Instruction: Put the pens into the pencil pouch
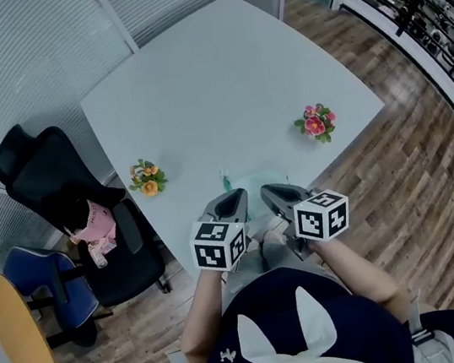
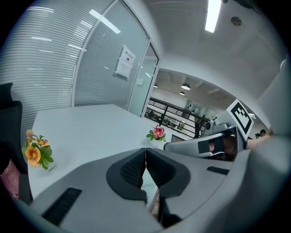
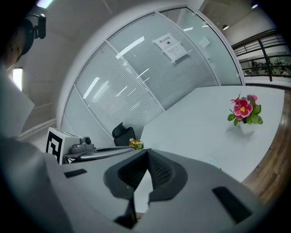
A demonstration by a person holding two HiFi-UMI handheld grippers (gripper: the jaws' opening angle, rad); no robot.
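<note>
The pale table [image 1: 227, 74] carries orange flowers [image 1: 148, 178] near its left edge, pink flowers [image 1: 315, 122] near its right; a black office chair [image 1: 47, 179] stands beside the left edge.

Right gripper [image 3: 147, 154] with jaws pressed together, nothing between them, poised over the white table [image 3: 195, 120]. Pink flowers [image 3: 244, 110] stand off to the right, a black chair [image 3: 123, 133] beyond.
</note>
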